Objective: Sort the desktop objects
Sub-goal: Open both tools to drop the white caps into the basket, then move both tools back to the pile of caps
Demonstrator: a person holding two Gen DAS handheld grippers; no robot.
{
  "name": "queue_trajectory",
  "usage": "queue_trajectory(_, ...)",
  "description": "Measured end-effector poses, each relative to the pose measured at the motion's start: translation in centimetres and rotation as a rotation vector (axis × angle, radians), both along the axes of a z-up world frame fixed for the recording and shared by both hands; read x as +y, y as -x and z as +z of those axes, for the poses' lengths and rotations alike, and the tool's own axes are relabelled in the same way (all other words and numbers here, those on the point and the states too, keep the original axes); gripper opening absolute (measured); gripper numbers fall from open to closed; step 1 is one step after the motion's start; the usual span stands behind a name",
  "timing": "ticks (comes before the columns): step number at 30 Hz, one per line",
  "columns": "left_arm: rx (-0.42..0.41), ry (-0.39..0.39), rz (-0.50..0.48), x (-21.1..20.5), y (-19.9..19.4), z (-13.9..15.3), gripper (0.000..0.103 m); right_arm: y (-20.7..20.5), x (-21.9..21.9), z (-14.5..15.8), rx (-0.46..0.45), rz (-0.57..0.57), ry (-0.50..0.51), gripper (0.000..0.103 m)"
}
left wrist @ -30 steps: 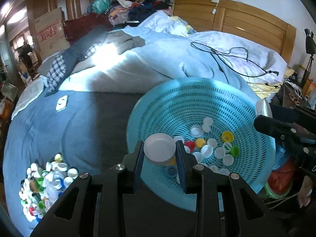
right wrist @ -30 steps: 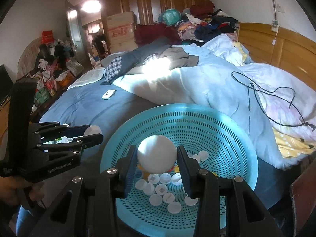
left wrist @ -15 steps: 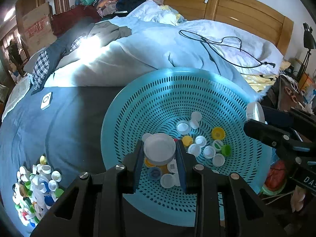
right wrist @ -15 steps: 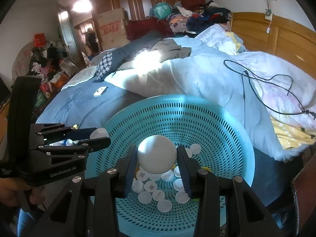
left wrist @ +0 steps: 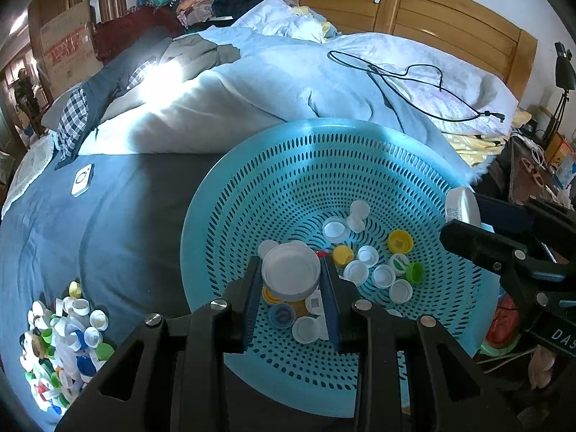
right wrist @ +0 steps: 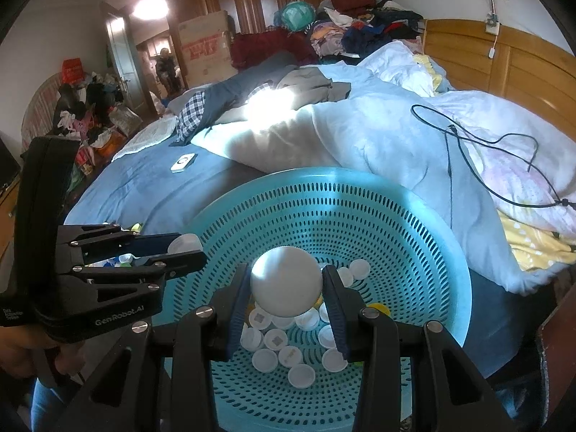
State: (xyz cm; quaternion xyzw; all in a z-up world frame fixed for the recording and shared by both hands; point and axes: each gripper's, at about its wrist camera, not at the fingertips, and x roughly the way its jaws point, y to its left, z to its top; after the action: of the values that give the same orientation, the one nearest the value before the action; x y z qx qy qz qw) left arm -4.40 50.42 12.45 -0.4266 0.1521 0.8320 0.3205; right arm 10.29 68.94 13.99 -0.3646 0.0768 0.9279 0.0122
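A wide white cap is pinched flat between the pads of my left gripper, which hangs over the inside of the turquoise perforated basket. My right gripper is shut on another wide white cap above the same basket. Several loose caps, white, yellow, green and blue, lie on the basket's floor. Each gripper also shows in the other's view: the right gripper at the right rim, the left gripper at the left rim.
A pile of mixed caps lies on the blue bedsheet left of the basket. Behind it are a rumpled duvet, a black cable and a small white remote. A wooden headboard closes the far side.
Both grippers have moved forward and slightly down, from the basket's near rim to over its inside. Each keeps its white cap; the basket now fills more of both views.
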Motion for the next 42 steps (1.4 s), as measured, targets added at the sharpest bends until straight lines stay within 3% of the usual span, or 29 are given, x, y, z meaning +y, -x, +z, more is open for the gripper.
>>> queue_trajectory(11,-0.004,-0.006,0.001,0.0,0.2,-0.4,0.028,0.3,-0.3,-0.5,-0.009,-0.003,-0.013,0.045)
queue_trajectory(14,-0.004,-0.010,0.002,-0.3,0.2,-0.4,0.033,0.2,-0.3,-0.3,-0.003,-0.006,-0.017,0.057)
queue_trajectory(21,0.006,-0.019,0.015,-1.4,0.0,0.0,0.047,-0.1,-1.0,0.2,0.011,-0.013,-0.029,0.071)
queue_trajectory(24,0.021,-0.031,0.024,-3.0,-0.3,0.5,0.048,-0.4,-1.7,0.7,0.031,-0.003,-0.026,0.078)
queue_trajectory(30,0.086,-0.036,0.112,-10.8,-1.2,0.6,0.060,-1.0,-5.7,0.8,0.053,0.067,-0.039,0.095)
queue_trajectory(33,0.089,-0.025,0.195,-16.3,-1.7,-0.5,0.061,-0.6,-8.5,-0.1,0.032,0.120,-0.029,0.096)
queue_trajectory(38,0.098,0.002,0.407,-26.8,-3.3,-3.6,0.068,0.6,-14.2,-2.2,-0.006,0.219,-0.011,0.103)
queue_trajectory(42,0.046,0.067,0.576,-34.4,-4.1,-7.9,0.069,1.6,-19.4,-4.9,-0.061,0.311,-0.015,0.103)
